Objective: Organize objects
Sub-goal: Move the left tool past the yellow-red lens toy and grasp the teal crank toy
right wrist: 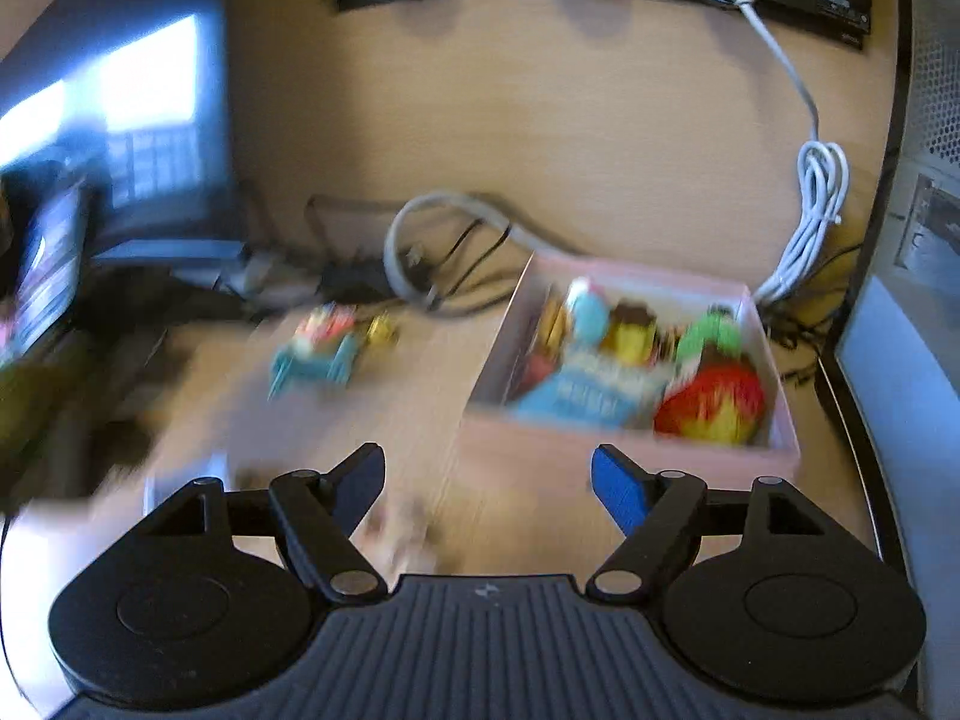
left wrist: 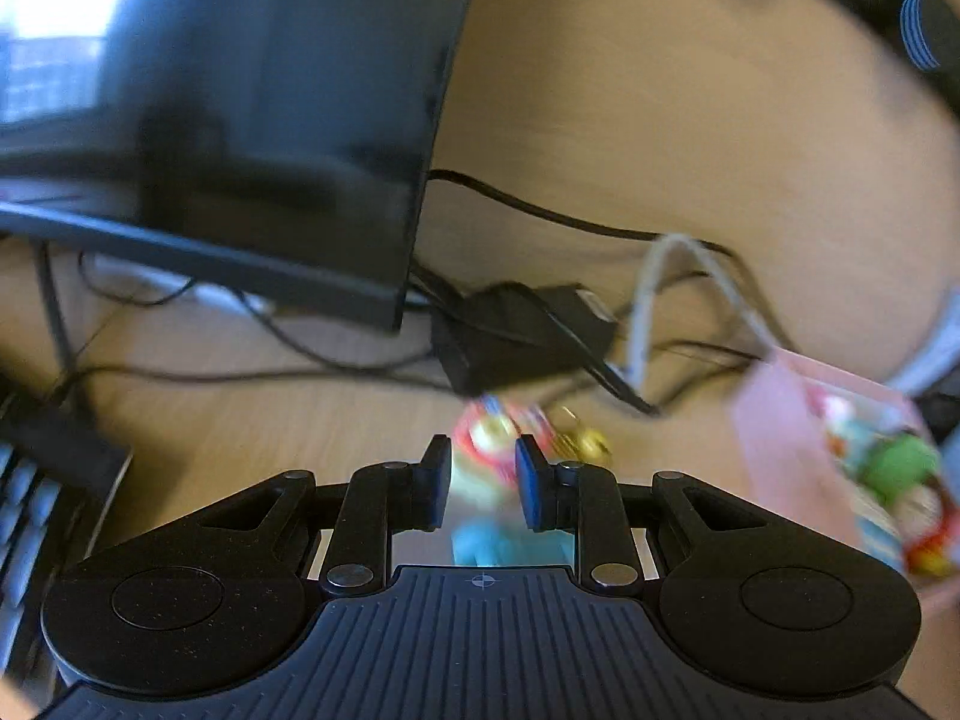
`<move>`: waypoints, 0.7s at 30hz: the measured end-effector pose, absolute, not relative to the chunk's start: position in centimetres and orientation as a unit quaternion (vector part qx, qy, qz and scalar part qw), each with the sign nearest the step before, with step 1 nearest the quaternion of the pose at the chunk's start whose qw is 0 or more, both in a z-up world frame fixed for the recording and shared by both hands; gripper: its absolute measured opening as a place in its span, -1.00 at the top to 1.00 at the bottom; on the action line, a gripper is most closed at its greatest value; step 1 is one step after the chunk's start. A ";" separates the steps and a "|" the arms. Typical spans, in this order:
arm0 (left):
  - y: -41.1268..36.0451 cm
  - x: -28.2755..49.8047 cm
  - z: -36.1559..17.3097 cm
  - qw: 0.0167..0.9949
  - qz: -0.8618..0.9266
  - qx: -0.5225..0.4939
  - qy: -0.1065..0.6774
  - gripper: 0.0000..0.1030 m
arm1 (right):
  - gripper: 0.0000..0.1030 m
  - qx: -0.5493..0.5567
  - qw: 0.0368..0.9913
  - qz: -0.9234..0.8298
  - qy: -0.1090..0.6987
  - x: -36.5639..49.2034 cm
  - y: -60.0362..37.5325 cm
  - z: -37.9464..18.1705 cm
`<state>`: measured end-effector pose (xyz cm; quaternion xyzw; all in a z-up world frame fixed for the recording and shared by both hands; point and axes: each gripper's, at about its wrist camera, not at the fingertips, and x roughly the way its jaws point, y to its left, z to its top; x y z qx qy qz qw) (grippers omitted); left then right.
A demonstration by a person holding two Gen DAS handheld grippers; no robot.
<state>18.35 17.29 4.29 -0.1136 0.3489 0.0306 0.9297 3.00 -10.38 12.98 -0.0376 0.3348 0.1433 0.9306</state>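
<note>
Left wrist view, blurred: left hand-held gripper [left wrist: 480,483] has its jaws narrowed around a teal-and-red toy [left wrist: 489,480]; contact with the pads cannot be told through the blur. A small yellow toy [left wrist: 585,441] lies just beyond on the desk [left wrist: 270,420]. Monitor [left wrist: 270,120] upper left, black adapter [left wrist: 516,336] with cables behind. Right wrist view: right hand-held gripper [right wrist: 487,480] spread wide, holding nothing, above the desk. Pink box [right wrist: 630,450] ahead right, filled with colourful toys; the teal toy sits left of it, apart.
</note>
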 end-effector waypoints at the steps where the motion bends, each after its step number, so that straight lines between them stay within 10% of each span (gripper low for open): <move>1: 17.2 19.4 3.8 0.929 0.038 -0.112 0.352 0.50 | -0.49 -0.045 0.930 0.143 0.336 2.4 -10.2 12.8; 21: 13.0 11.6 5.1 0.882 -0.161 -0.132 0.424 0.49 | -0.60 -0.061 0.933 0.093 0.341 -2.3 -14.2 12.0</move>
